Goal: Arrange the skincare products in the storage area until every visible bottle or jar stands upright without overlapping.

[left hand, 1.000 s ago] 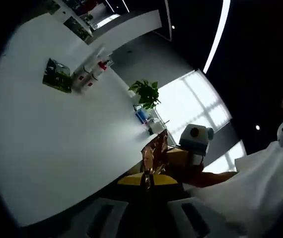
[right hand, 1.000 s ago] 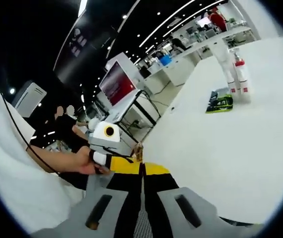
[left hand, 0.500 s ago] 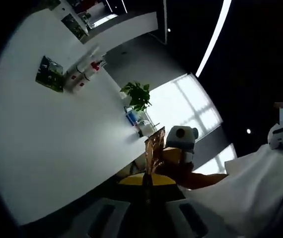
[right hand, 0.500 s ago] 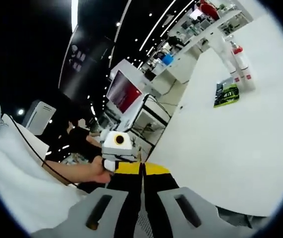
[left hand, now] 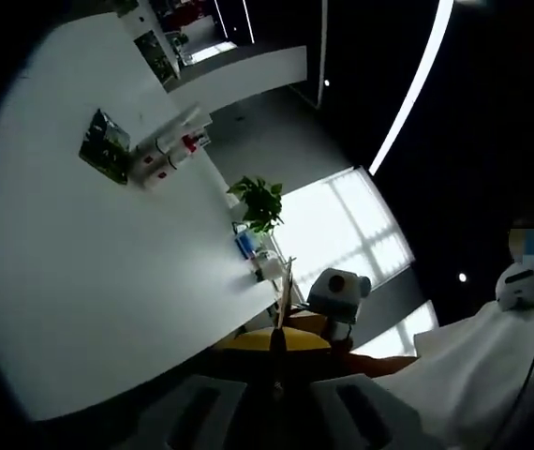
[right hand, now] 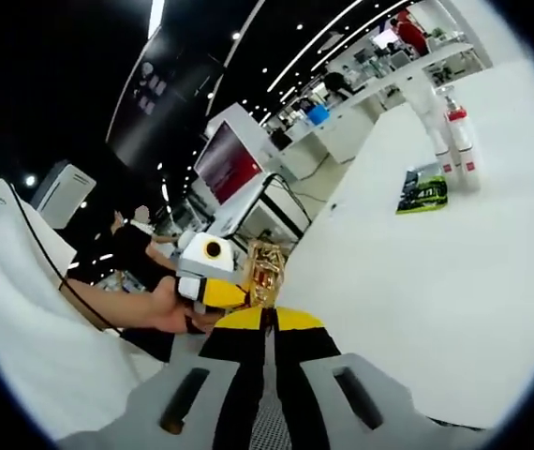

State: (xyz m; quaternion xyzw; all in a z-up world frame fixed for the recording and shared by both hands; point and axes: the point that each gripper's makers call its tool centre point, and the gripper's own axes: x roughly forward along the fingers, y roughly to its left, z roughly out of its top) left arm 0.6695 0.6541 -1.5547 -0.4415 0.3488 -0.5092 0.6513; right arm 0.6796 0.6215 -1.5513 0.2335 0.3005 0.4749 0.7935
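Note:
Two white bottles with red caps (left hand: 159,159) (right hand: 454,141) stand close together far off on the white table (left hand: 108,281), next to a flat green packet (left hand: 105,147) (right hand: 423,187). A crinkled gold foil packet (right hand: 265,272) hangs off the table's near edge and looks edge-on (left hand: 284,300) in the left gripper view. My left gripper (left hand: 276,342) (right hand: 244,292) is shut on it. My right gripper (right hand: 267,323) (left hand: 304,323) meets the packet from the other side, jaws together at its lower edge.
A potted plant (left hand: 259,202) and small blue and white items (left hand: 248,248) sit at the table's far corner. A red monitor (right hand: 222,155) and desks stand beyond the table. A white sleeve (right hand: 23,319) and a hand (right hand: 159,305) are close by.
Both views have swung. The gold packet has turned: it was broad in the left gripper view and is now edge-on there, and broad in the right gripper view.

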